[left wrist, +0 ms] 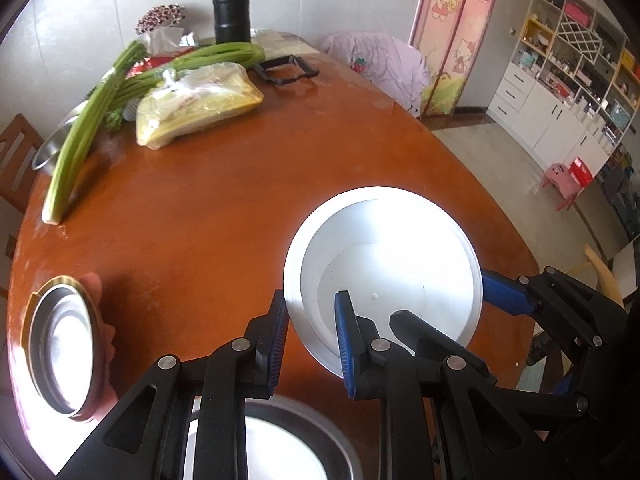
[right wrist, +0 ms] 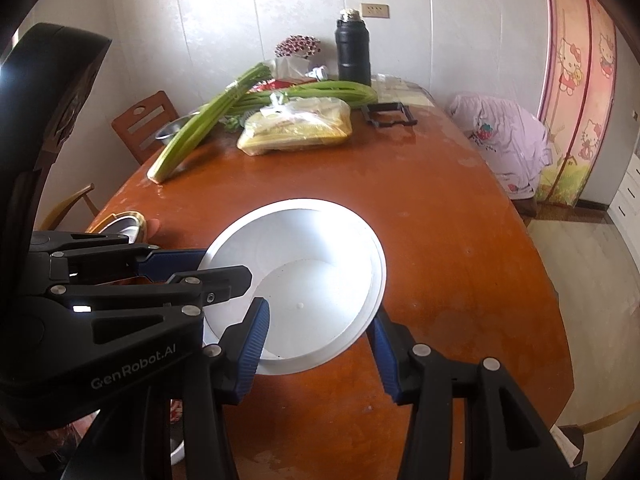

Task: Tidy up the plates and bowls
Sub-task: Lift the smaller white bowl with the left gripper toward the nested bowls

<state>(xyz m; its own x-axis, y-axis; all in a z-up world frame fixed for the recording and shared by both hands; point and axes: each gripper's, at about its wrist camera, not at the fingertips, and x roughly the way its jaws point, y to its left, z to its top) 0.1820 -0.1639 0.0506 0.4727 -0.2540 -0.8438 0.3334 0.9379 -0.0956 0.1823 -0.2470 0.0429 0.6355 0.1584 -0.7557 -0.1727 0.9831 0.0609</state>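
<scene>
Both grippers hold one white bowl [left wrist: 384, 268] by opposite sides of its rim. The left gripper [left wrist: 312, 336] is clamped on the near-left rim, one blue pad inside the wall and one outside. The right gripper [right wrist: 318, 356] bites the opposite rim the same way, its inner finger [right wrist: 254, 344] against the bowl's inside. A grip on both sides probably keeps the wide, shallow bowl from tipping, since a single pinch at the rim would let it swing.

The bowl looks to hang tilted, clear of the orange-brown wooden table [left wrist: 224, 200], though whether its underside touches the wood cannot be told.

Left of the bowl, near the table's edge, a steel bowl with a gold rim [left wrist: 60, 344] sits with a person's hand [left wrist: 96, 308] around it. Directly beneath the left gripper, nearer than the white bowl, lies a dark-rimmed plate [left wrist: 312, 440], a likely stacking place.

Beyond the bowl the tabletop is bare up to a bagged yellow packet [left wrist: 200, 104], celery stalks [left wrist: 88, 128], a black frame [left wrist: 286, 68] and a black flask [left wrist: 232, 8]. To the bowl's right the table edge curves close by, with open floor beyond it.
</scene>
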